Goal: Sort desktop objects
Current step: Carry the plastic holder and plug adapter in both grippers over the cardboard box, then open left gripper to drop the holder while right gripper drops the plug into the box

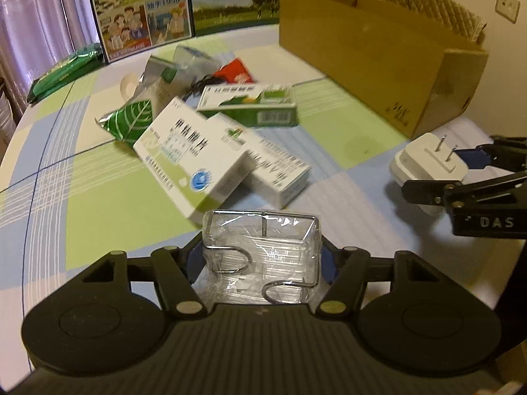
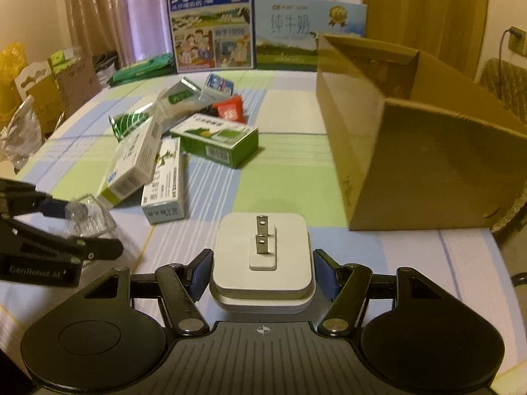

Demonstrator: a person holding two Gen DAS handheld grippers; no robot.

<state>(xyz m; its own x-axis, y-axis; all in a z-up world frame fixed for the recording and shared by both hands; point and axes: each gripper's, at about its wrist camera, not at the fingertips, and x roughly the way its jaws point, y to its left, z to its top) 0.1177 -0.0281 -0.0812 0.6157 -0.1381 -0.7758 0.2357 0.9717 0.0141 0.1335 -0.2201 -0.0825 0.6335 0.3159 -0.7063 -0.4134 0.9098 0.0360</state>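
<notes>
On the left, the left gripper (image 1: 262,256) is clamped on a clear plastic box (image 1: 263,247) wrapped in film, held above the checked surface (image 1: 98,197). Just beyond lie medicine boxes (image 1: 194,158) in a loose pile. The right gripper (image 2: 262,271) is closed on a white plug adapter (image 2: 262,263), prongs up. Far right stands an open cardboard box (image 2: 411,151); its contents cannot be made out.

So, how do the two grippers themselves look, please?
Both grippers, left gripper and right gripper, are matte black with blue finger pads, silver pivot rivets, round discs on either side and a ribbed centre plate. White lettering marks their sides. No cables or sleeves are visible.
</notes>
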